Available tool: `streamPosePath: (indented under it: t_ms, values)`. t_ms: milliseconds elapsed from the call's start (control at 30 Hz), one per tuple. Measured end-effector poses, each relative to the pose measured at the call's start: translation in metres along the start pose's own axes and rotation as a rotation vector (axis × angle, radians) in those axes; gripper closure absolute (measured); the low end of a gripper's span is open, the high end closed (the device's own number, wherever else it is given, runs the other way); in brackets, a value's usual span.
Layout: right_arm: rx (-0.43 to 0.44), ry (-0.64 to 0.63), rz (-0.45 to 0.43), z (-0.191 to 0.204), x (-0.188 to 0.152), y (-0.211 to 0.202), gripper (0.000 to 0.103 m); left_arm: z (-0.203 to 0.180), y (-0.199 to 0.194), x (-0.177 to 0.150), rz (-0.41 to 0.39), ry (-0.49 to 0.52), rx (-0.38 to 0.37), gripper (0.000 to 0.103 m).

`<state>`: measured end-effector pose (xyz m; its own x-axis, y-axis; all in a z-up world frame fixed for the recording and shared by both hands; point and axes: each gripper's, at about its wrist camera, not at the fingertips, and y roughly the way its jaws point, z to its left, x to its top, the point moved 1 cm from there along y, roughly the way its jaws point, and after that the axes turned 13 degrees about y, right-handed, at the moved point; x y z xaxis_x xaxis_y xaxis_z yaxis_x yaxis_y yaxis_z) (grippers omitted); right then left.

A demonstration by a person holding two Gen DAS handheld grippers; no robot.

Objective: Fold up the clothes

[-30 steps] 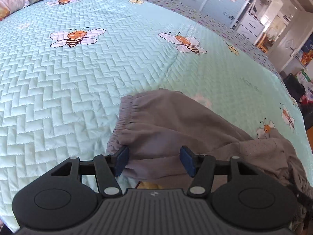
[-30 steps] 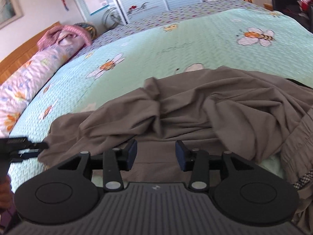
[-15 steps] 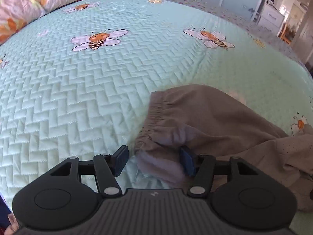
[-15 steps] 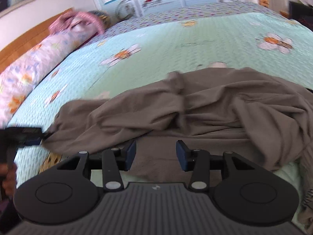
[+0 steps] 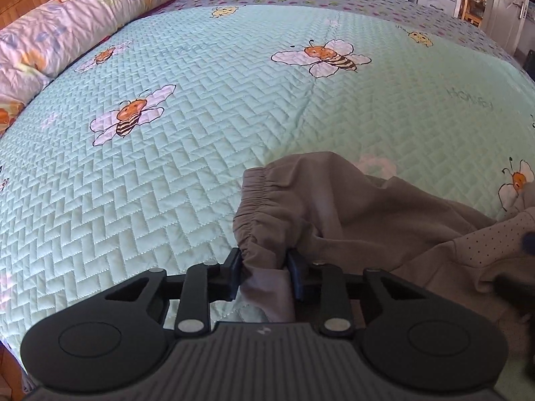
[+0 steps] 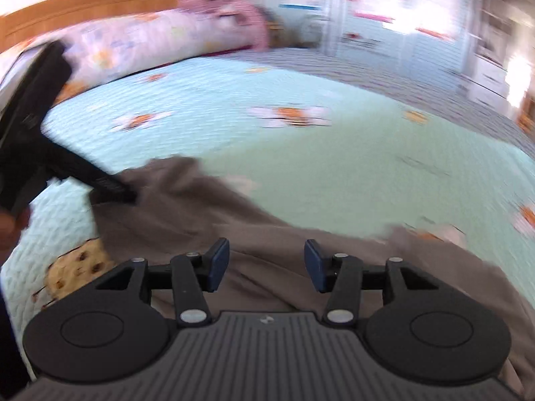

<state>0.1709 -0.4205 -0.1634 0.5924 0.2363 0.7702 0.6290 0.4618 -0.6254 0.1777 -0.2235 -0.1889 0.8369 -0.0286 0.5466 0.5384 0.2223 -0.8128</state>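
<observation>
The brown trousers [image 5: 351,207] are lying crumpled on the bed, on the mint green quilt [image 5: 200,140] with printed bees, near the front edge. The left tongs [image 5: 265,275] have just been closing, and now their blue pads are pinching the gathered elastic waistband [image 5: 257,214] at its near corner; the cloth is bunching between the two pads and hanging down below them. The rest of the garment is spreading away to the right in the left wrist view, with a dotted mesh lining [image 5: 485,244] showing.

In the right wrist view, which is blurred, the right tongs [image 6: 266,265] have just been opening and are standing spread above the brown fabric [image 6: 267,230], with nothing pressed between the pads. At the left of that view the other gripper [image 6: 110,185] is gripping the corner of the trousers. A flowered bolster [image 5: 67,33] is lying along the wooden headboard [image 6: 100,0].
</observation>
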Motion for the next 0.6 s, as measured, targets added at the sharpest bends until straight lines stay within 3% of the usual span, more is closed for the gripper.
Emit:
streamPosePath:
  t_ms: [33,133,267,400,433,467,600]
  values:
    - [0.02,-0.037,0.023,0.006,-0.001,0.008,0.046,-0.001,-0.001,0.001,0.0,0.007,0.007,0.077]
    - [-0.045,-0.052,0.129,0.011,-0.014,0.035,0.045,-0.004,-0.005,0.005,-0.002,0.027,0.016,0.081]
    - [-0.089,0.062,0.081,0.0,-0.019,0.017,0.045,-0.005,-0.011,0.013,-0.021,0.04,0.013,0.083]
    - [-0.181,0.121,-0.022,-0.012,-0.014,-0.009,0.044,-0.005,-0.015,0.019,-0.037,0.035,0.002,0.084]
    - [-0.2,0.136,-0.034,-0.019,-0.014,-0.012,0.041,-0.005,-0.016,0.02,-0.04,0.034,0.001,0.084]
    - [-0.224,0.146,-0.03,-0.025,-0.015,-0.011,0.037,-0.005,-0.016,0.02,-0.041,0.034,0.0,0.084]
    - [-0.298,0.213,0.052,-0.047,-0.022,0.004,0.037,-0.007,-0.016,0.022,-0.042,0.035,-0.005,0.084]
